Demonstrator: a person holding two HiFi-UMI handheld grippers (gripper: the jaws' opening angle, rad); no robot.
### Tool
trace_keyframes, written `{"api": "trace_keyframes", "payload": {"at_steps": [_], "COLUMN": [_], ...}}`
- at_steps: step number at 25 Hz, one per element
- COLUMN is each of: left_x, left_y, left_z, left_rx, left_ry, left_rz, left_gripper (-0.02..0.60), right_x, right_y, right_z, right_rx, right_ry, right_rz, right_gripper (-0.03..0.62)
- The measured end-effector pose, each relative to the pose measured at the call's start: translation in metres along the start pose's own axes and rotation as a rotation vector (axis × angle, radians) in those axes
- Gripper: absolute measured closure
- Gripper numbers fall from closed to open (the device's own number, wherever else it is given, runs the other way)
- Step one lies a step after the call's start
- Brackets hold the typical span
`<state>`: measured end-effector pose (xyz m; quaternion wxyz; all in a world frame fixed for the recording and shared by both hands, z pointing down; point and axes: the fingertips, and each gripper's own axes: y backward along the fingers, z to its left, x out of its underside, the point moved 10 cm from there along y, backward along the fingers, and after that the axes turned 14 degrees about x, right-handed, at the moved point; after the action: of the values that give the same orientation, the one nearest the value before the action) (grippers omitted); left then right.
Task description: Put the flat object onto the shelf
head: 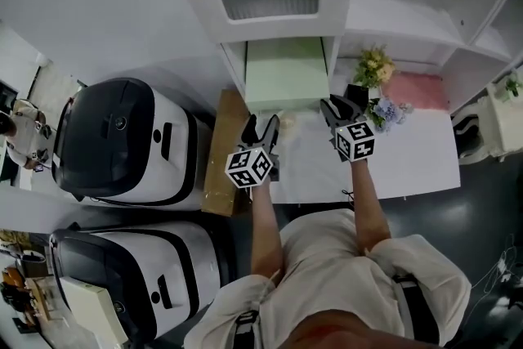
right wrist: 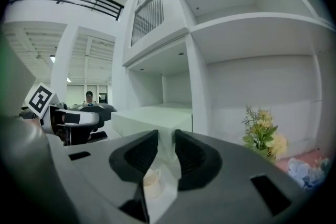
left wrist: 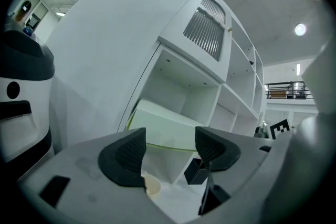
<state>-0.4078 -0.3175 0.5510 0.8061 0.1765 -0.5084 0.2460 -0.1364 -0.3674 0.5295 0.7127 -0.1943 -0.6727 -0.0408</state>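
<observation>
flat object (head: 286, 73), pale green, lies half inside the lower shelf (head: 392, 20) bay at upper centre of the head view, near end jutting over the tabletop (head: 409, 159). long axis runs straight into the bay. left tool (head: 261, 125) spread, just below its near left corner; right tool (head: 339, 106) narrowly parted, pinching nothing, at the near right corner. both look equally near; likely a straight push inward.

Shelf (head: 392, 20) is smooth satin white, and the flat object (head: 286, 73) in it looks matt. Left of the shelf: glossy plastic machines (head: 122, 139) and a dull cardboard-looking board (head: 225, 155).
</observation>
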Motion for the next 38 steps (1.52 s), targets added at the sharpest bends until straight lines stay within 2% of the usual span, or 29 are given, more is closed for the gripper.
{"api": "trace_keyframes", "payload": {"at_steps": [10,18,25,29,34,38], "left_x": [-0.015,-0.012,0.000,0.011,0.013,0.011], "left_y": [0.001,0.012,0.025,0.032,0.035,0.037], "left_z": [-0.005,-0.024,-0.056,-0.077,-0.106,-0.136], "left_rx": [0.001,-0.014,-0.042,-0.049,-0.119,-0.174], "left_ry": [-0.040,-0.089,-0.148,-0.151,-0.208,-0.226], "left_rz": [-0.013,0.006,0.027,-0.002,-0.012,-0.045], "left_gripper": [0.287,0.287,0.287,0.287,0.287,0.287], "right_x": [-0.002,-0.003,0.003,0.008,0.007,0.001], "right_y": [-0.013,-0.003,0.034,0.058,0.074,0.090], "right_z": [-0.001,0.005,0.017,0.023,0.017,0.009], "right_rx": [0.008,0.051,0.006,-0.023,-0.043,-0.103], "right_ry": [0.000,-0.031,-0.055,-0.045,-0.017,-0.013], "right_rz": [0.016,0.014,-0.011,-0.033,-0.064,-0.076], "right_gripper": [0.436,0.428,0.428,0.428,0.428,0.428]}}
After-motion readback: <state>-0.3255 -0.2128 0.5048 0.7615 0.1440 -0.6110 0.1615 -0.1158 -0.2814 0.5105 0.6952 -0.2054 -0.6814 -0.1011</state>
